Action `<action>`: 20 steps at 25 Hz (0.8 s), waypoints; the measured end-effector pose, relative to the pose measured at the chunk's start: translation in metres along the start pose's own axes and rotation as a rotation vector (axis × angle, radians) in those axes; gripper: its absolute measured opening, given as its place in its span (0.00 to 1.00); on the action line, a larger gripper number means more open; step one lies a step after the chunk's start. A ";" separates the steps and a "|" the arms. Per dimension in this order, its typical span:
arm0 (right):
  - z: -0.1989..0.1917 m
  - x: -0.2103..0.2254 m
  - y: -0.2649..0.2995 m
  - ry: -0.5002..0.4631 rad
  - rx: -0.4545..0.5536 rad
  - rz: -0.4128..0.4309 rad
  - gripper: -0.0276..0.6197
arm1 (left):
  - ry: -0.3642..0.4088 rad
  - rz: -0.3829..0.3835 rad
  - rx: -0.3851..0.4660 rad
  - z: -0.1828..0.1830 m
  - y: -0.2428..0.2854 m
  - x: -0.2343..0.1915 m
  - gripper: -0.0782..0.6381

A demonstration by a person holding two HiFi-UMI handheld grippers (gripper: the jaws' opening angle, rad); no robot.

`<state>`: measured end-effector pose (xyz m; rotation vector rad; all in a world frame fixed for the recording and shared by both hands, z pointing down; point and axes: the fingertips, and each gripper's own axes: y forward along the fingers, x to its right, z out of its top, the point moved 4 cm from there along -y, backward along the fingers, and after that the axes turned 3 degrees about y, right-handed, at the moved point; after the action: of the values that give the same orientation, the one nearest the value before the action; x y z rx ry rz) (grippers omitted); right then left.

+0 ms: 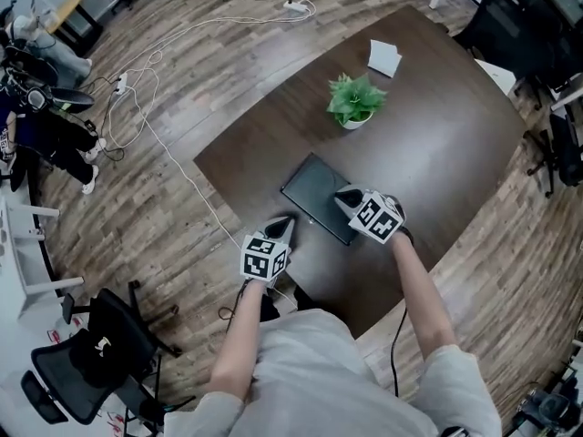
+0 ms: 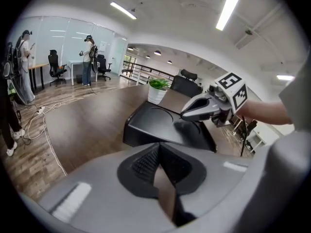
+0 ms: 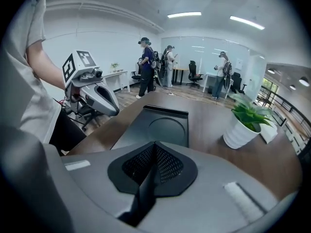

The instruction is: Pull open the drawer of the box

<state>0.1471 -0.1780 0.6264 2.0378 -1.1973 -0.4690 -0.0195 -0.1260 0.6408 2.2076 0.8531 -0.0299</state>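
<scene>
The box (image 1: 312, 192) is a flat, black slab with a shallow round recess pressed into its top. It lies on the near left part of the table (image 1: 446, 144), set at an angle to the table's edge. In the right gripper view the box (image 3: 160, 125) shows a low raised lip along its far end. No view shows its drawer front clearly.

The right gripper (image 1: 345, 197) is held out on a nearly straight arm, over the near right end of the box. Seen from the left gripper view, the right gripper (image 2: 187, 113) hangs just above the box (image 2: 150, 125) top and casts a shadow onto it. Its jaws are pressed together with nothing between them. The left gripper (image 1: 285, 224) sits at the table's near left edge, just beside the box and apart from it, pointing across it. Its jaws are likewise together and empty. Both forearms are bare.

The table is dark brown wood with a rounded outline. Farther along it stands a green plant (image 1: 355, 96) in a white pot (image 1: 356, 121). Beyond that, near the far edge, lies a white folded sheet (image 1: 384, 57). The floor (image 1: 200, 71) is grey-brown planking, with a white cable (image 1: 150, 121) trailing over it at left. A black office chair (image 1: 91, 358) stands near left. The gripper views show an open office with strip lights, and people standing at desks far off.
</scene>
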 end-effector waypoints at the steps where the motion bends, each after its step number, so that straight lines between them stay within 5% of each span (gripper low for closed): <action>1: -0.001 -0.002 0.003 0.002 0.001 0.012 0.04 | -0.001 -0.002 -0.001 -0.004 0.003 0.002 0.18; 13: -0.005 -0.006 0.018 -0.054 -0.030 -0.002 0.04 | 0.097 0.002 -0.065 -0.031 0.033 0.016 0.19; 20: -0.007 -0.007 0.018 -0.058 -0.016 -0.041 0.04 | 0.143 -0.038 -0.086 -0.032 0.047 0.025 0.30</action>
<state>0.1370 -0.1749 0.6443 2.0510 -1.1840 -0.5592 0.0202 -0.1136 0.6872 2.1321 0.9564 0.1453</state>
